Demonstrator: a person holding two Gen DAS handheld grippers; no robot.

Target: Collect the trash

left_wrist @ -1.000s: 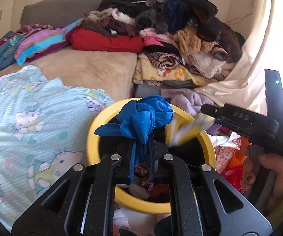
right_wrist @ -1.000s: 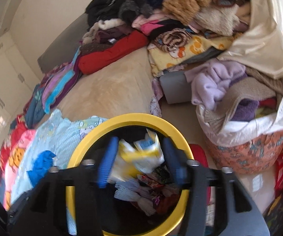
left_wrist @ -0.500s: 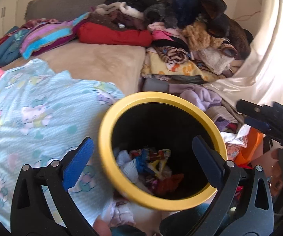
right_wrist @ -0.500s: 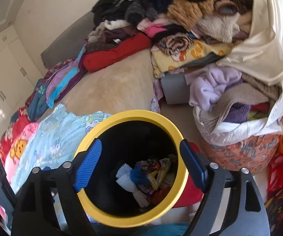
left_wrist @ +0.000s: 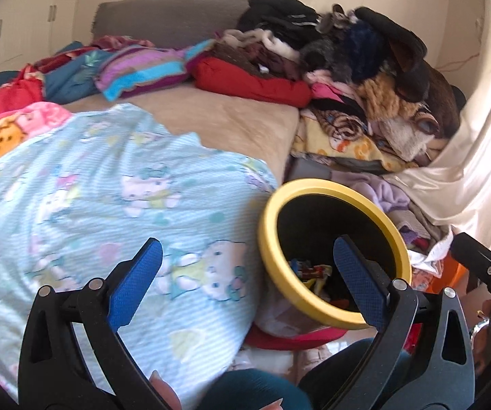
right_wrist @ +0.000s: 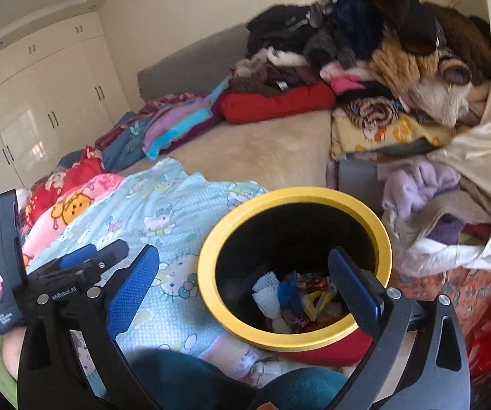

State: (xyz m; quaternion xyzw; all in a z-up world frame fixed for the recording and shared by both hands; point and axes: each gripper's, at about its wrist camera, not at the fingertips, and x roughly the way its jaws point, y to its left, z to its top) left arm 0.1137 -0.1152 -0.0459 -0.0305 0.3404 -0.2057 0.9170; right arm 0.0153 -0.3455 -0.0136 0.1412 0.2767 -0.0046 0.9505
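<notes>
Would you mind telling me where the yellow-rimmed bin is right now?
In both wrist views the yellow-rimmed bin stands lower right of centre, against the bed's edge beside the light blue cartoon blanket, with the laundry basket on its right.

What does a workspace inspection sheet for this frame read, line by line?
Surface: beige plush bed cover, partly under a light-blue cartoon-print blanket.
Job's things: yellow-rimmed black round bin beside the bed, holding mixed trash: wrappers, white ruffled paper, a blue scrap.
Clutter: heaped clothes and soft toys; red cushion; overfilled floral laundry basket.
Grippers: left gripper open, empty; right gripper opening, nothing between its jaws.
Cables: thin wire on the far wall.
Surroundings: cream wardrobe doors, cream curtain.
</notes>
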